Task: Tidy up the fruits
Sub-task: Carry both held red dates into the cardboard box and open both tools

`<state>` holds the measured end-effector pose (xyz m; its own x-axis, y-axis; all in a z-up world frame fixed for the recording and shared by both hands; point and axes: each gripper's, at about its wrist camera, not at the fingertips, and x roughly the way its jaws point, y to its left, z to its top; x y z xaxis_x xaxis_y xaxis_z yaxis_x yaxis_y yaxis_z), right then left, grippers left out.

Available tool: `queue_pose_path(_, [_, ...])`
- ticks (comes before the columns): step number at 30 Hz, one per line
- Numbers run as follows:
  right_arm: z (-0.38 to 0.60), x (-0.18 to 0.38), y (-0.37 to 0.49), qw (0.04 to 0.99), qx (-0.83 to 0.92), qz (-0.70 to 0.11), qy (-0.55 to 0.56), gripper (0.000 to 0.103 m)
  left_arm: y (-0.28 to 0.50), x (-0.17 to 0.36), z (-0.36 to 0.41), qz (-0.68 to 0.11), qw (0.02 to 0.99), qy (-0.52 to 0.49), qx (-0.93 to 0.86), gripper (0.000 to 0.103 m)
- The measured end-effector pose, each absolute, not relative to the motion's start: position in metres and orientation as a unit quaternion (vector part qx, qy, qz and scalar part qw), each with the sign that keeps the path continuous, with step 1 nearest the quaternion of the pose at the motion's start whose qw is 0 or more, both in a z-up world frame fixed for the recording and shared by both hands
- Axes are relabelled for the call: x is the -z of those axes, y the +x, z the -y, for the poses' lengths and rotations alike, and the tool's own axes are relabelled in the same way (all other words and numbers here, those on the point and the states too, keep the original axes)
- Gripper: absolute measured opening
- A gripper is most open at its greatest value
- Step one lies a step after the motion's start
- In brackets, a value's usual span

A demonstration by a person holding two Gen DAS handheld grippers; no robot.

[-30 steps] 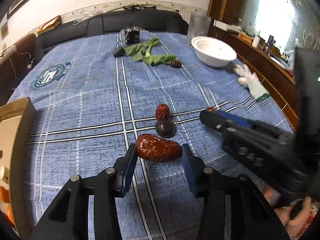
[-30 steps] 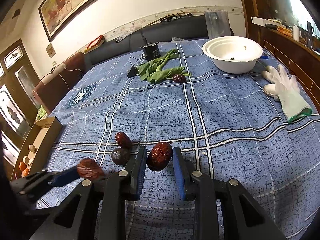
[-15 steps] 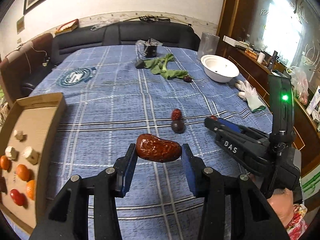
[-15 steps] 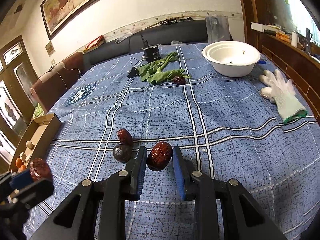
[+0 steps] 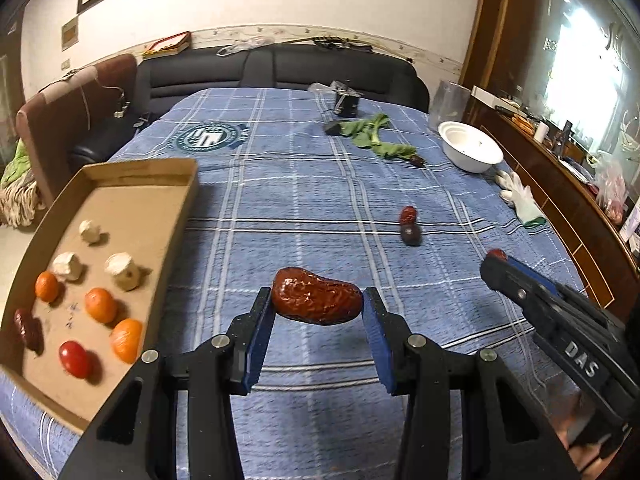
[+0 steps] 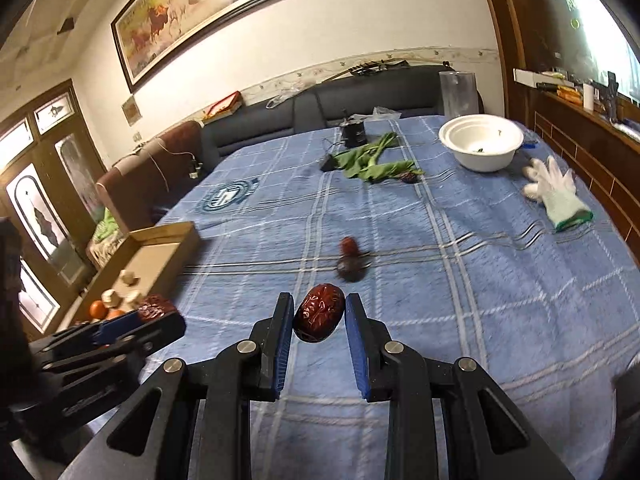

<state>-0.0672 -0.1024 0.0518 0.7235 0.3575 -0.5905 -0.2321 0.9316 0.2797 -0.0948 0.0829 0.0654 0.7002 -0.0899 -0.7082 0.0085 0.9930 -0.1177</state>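
Between both tongs [image 5: 318,322] [image 6: 318,320], wrinkled glossy oblong red dates [image 5: 316,301] [image 6: 319,313].

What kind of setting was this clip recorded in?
Most likely a home living or dining room: a table under a blue plaid cloth, a dark sofa behind it, and a framed horse painting on the wall.

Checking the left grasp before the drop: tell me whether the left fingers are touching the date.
Touching. In the left wrist view both blue fingers of the left gripper press the ends of the date, which hangs above the blue tablecloth.
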Motion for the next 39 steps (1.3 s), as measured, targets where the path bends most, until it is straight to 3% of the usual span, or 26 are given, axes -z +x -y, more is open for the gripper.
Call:
queue_pose_path(14, [0.044,-0.035,-0.083,0.905,-0.197,-0.371,0.063,0.029,-0.112,-0.065,-0.13,-0.379,0.922,-0.082,-0.006,0.044])
queue_pose_path(39, [0.015,-0.026,-0.085,0.897,-0.21,-0.386,0.044,0.029,-0.114,-0.062,-0.144,-0.376,0.923,-0.077,-0.018,0.044])
